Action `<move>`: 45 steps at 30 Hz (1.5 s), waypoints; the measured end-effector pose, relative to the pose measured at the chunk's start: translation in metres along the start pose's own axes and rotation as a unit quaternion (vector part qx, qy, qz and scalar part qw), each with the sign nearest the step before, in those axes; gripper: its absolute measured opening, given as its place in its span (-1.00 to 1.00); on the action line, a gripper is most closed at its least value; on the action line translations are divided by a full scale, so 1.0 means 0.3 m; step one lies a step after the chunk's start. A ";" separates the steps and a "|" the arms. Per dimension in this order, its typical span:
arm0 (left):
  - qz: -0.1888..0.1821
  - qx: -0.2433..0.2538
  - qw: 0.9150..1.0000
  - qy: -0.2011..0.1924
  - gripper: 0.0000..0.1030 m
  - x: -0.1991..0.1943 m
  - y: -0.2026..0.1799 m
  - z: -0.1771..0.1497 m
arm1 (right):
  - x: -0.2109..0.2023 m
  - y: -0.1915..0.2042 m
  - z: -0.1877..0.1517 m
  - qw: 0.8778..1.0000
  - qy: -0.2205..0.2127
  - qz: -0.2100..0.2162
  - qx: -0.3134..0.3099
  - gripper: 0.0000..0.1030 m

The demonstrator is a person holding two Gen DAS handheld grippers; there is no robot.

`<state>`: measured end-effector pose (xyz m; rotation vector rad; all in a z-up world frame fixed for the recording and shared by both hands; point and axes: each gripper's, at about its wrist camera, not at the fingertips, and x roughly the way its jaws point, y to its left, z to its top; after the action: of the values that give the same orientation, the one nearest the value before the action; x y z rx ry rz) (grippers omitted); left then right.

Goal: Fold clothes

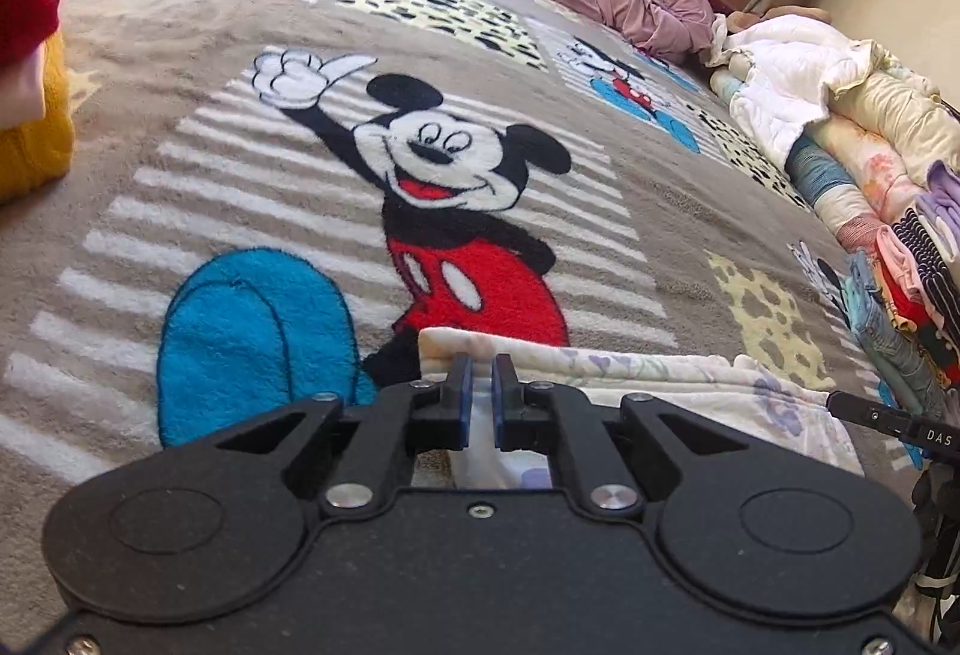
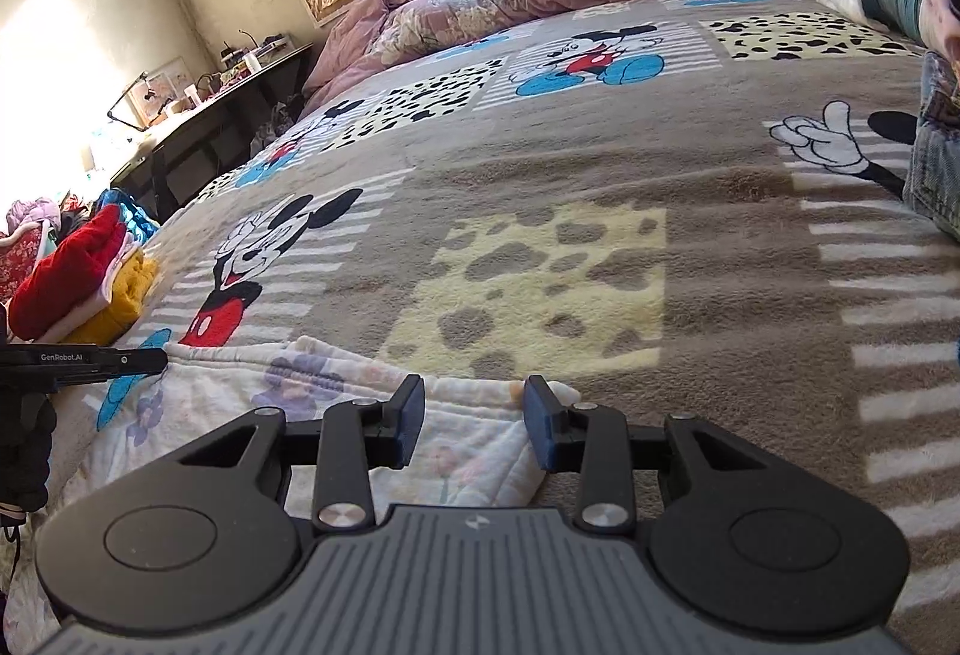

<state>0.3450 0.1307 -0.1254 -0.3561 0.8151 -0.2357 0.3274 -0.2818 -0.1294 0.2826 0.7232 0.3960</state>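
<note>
Left wrist view showed the left gripper [image 1: 481, 368] clamped on the near edge of a white floral garment [image 1: 690, 385]. The right gripper [image 2: 474, 403] hung spread apart over the same cloth's right end, clasping nothing. One garment lay flat at the near edge of a Mickey Mouse blanket [image 2: 540, 163]. Two clothing stacks flanked it: red and yellow [image 2: 78, 289] left, mixed colours [image 1: 900, 283] right.

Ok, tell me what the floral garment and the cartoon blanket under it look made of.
Floral garment: soft quilted cotton, it seems; matte, with stitched lines and puffy creases. Cartoon blanket: plush fleece, likely synthetic; fuzzy pile shows brush marks and shading.
</note>
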 end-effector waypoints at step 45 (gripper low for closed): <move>0.011 0.062 0.998 0.001 -0.62 -0.086 -0.067 -0.158 | -0.106 0.044 -0.161 0.999 0.027 -0.011 -0.020 -0.44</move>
<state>0.2912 0.1106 -0.1302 -0.2306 0.8012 -0.2637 0.2692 -0.2786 -0.1405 0.2265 0.7693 0.3973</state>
